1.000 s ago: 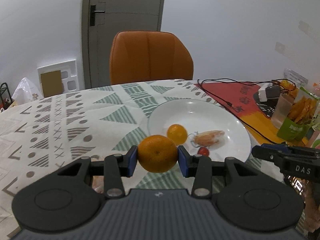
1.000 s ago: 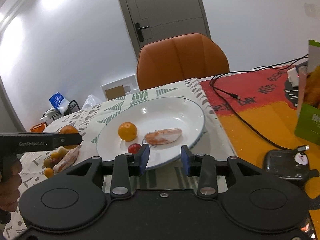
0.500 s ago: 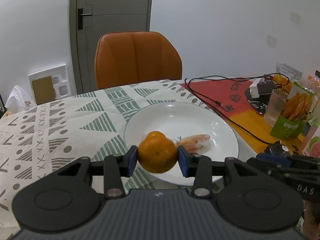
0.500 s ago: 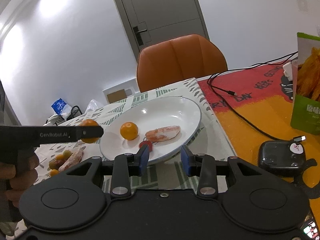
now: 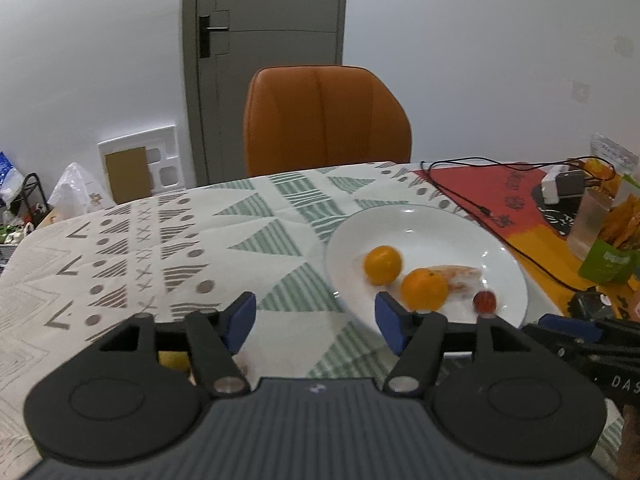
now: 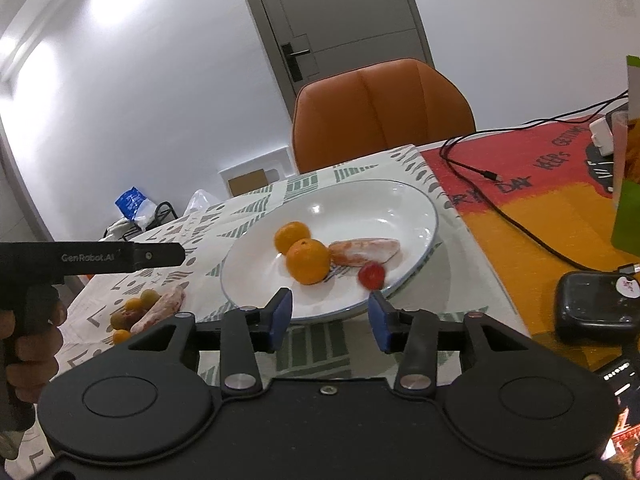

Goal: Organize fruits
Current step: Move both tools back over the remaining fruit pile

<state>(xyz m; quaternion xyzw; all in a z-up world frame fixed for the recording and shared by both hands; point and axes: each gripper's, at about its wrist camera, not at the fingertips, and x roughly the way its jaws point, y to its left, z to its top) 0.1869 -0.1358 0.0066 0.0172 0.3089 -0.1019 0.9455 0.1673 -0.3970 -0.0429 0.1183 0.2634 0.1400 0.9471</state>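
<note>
My left gripper is spread wide and empty over the cloth, with the white plate ahead and to its right. My right gripper is likewise parted, holding nothing, at the plate's near rim. Fruit left to gather, the small pile, lies off to the right gripper's left, below the left tool, so I judge the left nearer. Farther ahead, two oranges sit on the plate.
</note>
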